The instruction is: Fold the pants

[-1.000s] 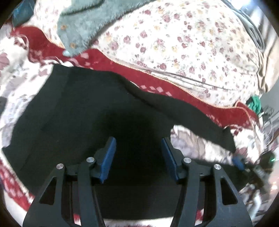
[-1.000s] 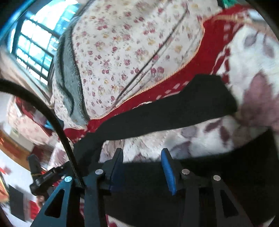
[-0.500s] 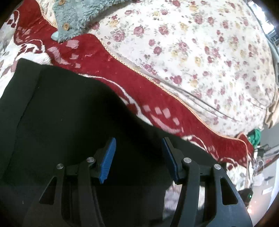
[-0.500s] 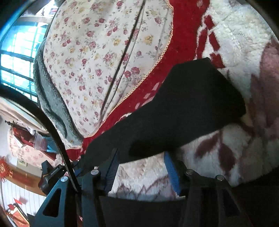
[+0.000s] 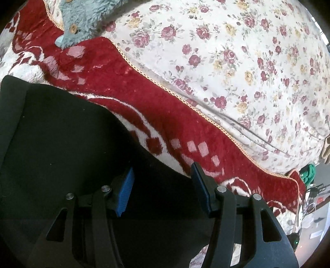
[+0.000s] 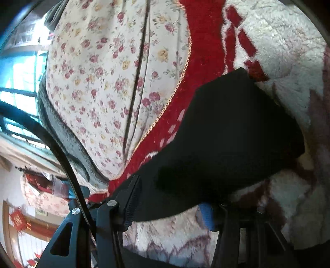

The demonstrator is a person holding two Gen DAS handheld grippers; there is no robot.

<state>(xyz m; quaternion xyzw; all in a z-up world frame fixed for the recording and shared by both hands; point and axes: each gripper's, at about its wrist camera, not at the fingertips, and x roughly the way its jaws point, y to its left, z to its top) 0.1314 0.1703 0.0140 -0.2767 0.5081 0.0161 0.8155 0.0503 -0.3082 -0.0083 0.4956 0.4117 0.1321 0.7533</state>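
Matte black pants [image 5: 61, 144] lie flat on a fuzzy red-and-white blanket [image 5: 156, 107]. The left gripper [image 5: 162, 189] gapes above the cloth, ribbed blue pads bare; the right gripper [image 6: 171, 204] straddles a pant-leg edge, unpinched. Beyond bulges a smooth floral quilt [image 5: 237, 61].

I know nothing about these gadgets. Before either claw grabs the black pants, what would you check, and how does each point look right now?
1. Left gripper open: ok, its blue pads stand apart with nothing pinched.
2. Left gripper over the black pants: ok, dark cloth lies below and between its fingers.
3. Right gripper free of cloth: cannot tell, the pant leg edge covers one fingertip.
4. Right gripper lined up with the leg edge: ok, the edge runs between the fingers.
5. Pants lying flat on the red and white blanket: cannot tell, only parts show.
6. Grey fuzzy garment clear of the pants: ok.
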